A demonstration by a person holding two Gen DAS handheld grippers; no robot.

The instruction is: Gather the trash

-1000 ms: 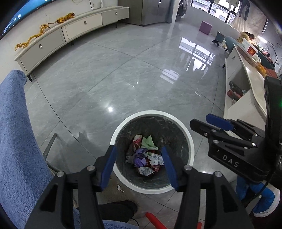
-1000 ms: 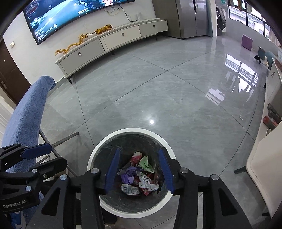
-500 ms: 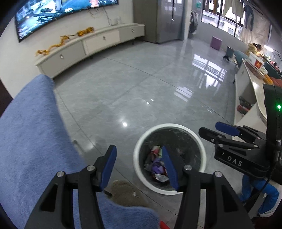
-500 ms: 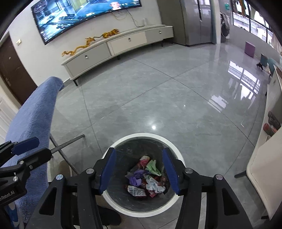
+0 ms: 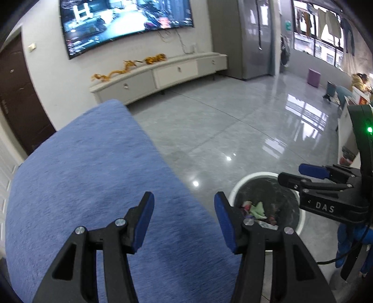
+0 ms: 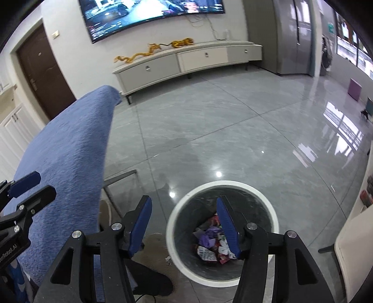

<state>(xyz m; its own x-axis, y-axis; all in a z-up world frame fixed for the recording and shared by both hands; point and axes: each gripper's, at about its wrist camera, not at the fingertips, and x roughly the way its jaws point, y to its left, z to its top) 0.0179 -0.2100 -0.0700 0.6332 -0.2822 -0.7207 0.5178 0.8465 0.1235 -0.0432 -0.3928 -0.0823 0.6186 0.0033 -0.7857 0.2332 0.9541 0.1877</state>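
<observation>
Closest in, over the near edge of the bin [image 6: 222,235]: right gripper [image 6: 184,226], jaws partway apart and opening, nothing between them. Just air there, with the bin's inside showing past the blue pads [image 6: 227,227].

Off to the left of the bin: left gripper [image 5: 184,223], jaws about half open too, nothing held. Hanging over the blue cloth [image 5: 88,186], not over the bin. No scrap showing anywhere on that cloth.

Down inside the bin: the trash [image 6: 213,243] — crumpled bits of paper and wrappers in purple, red, white and a green piece, piled at the bottom. Plenty of room left above the pile.

On the floor [image 6: 233,139] right by the bin, on its near left side: one tiny white speck [image 6: 168,258], maybe a scrap, too small to tell. A dark shoe [image 6: 151,283] near it as well.

Farther out from the bin: bare shiny grey tiles, no litter to be seen. Beyond that, far from the bin, a long white cabinet [image 6: 186,63] against the wall and a big screen [image 6: 151,14] above it.

So, a guess at how far along — most of the job looks done, with the scraps already in the bin and both grippers empty. Left to do, perhaps: a check of the cloth and the floor close by for anything missed, like that little speck.
</observation>
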